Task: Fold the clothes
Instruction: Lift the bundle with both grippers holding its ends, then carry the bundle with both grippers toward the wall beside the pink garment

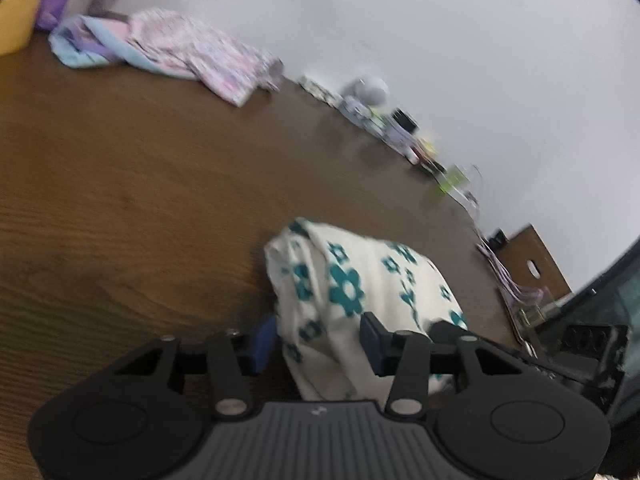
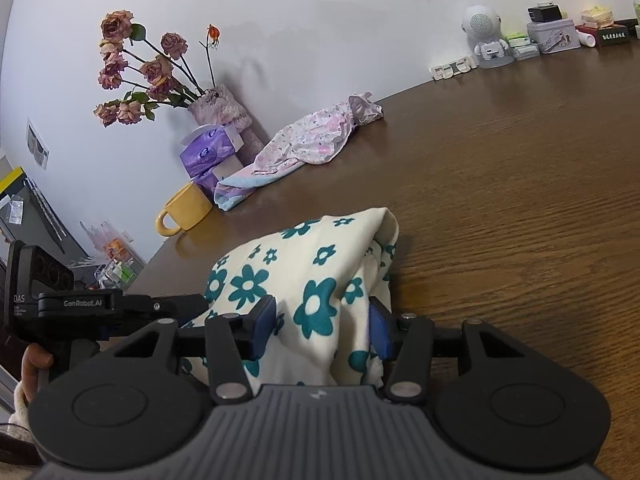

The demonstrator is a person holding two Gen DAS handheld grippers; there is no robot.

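A cream cloth with teal flowers (image 1: 352, 280) lies bunched on the brown wooden table (image 1: 140, 200). My left gripper (image 1: 318, 340) has its blue pads on either side of a thick fold of this cloth and grips it. In the right wrist view the same flowered cloth (image 2: 304, 272) rises in a hump between my right gripper's (image 2: 322, 328) blue pads, which also clamp it. The left gripper's body (image 2: 80, 304) shows at the left edge of that view, held by a hand.
A pink patterned garment (image 2: 316, 136) on a light blue and purple one lies at the table's far side. A yellow mug (image 2: 186, 210), purple tissue packs (image 2: 208, 148), a vase of dried roses (image 2: 224, 108), a white speaker figure (image 2: 486, 36) and small boxes line the wall.
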